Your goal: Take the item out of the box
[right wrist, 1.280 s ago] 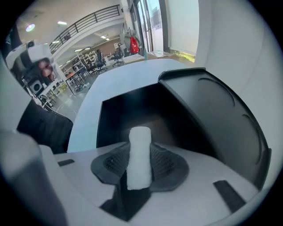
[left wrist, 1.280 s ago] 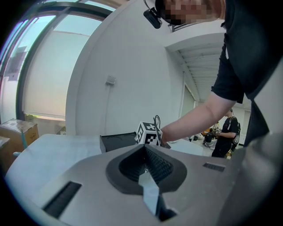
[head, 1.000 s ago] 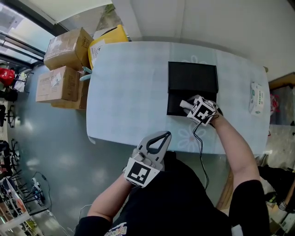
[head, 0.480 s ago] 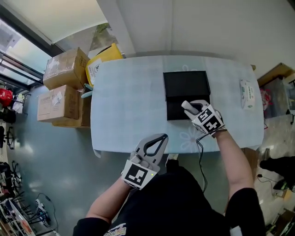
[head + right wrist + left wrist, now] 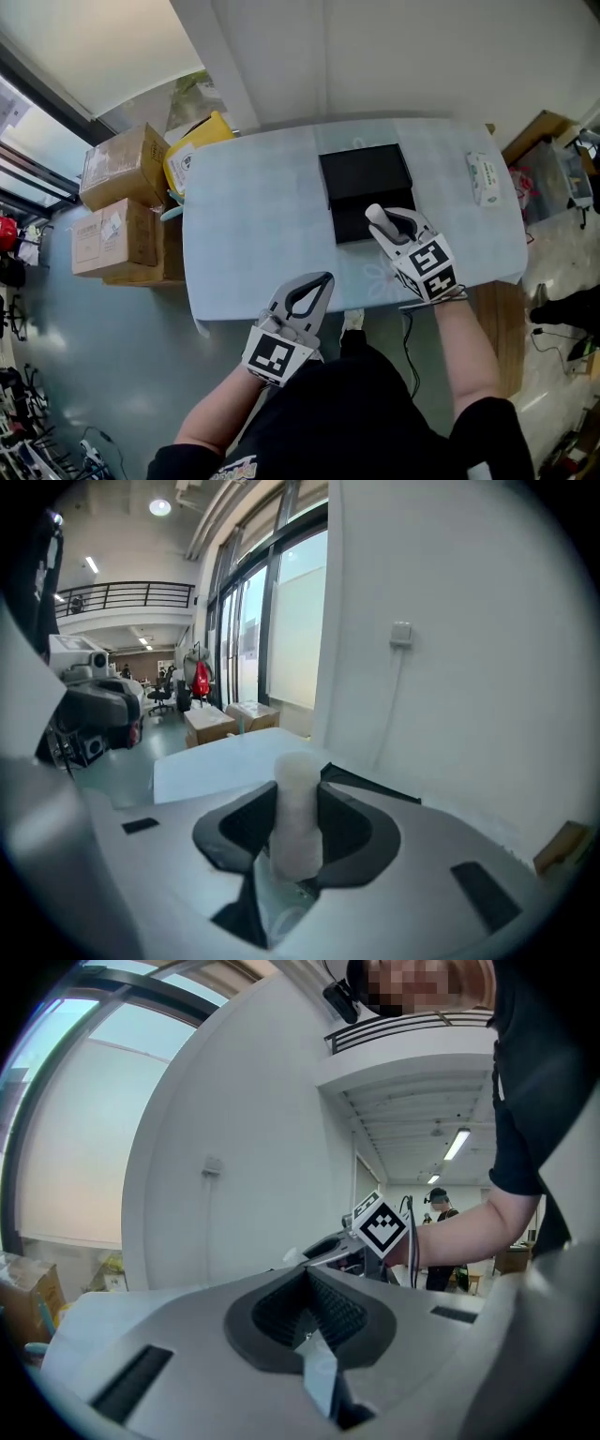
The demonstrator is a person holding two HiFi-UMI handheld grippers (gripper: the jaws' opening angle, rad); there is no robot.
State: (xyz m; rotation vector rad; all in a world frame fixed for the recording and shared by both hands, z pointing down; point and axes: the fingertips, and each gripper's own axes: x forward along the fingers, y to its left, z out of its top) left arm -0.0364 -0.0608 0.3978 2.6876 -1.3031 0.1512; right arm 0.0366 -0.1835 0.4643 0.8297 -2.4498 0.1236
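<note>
The fingers (image 5: 234, 829) of your right gripper (image 5: 298, 803) are clamped on the item (image 5: 296, 780), a pale, soft-looking roll that stands upright between the pads with its top poking above them. The grip sits low on the roll, which probably keeps it from tipping.

Seen from the head view, that gripper (image 5: 389, 225) holds the item (image 5: 374, 217) over the near half of the black box (image 5: 366, 173). The box lies open on the desk (image 5: 253, 225), its lid folded back toward the wall. The roll looks to be above the rim and touching nothing but the pads, so the removal itself appears nearly done; what remains, by this reading, is to carry it clear and put it down on bare desk.

Your left gripper (image 5: 307, 1312) has its fingers (image 5: 342, 1309) pressed together with nothing held between them. In the head view it (image 5: 314, 289) hangs off the near edge of the desk, close to your body and well apart from the box. It seems parked there because the box sits steady without a second hold.

A white packet (image 5: 481, 178) lies near the desk's right end, well away from the work. Cardboard cartons (image 5: 117, 164) stand on the floor beyond the left end.
</note>
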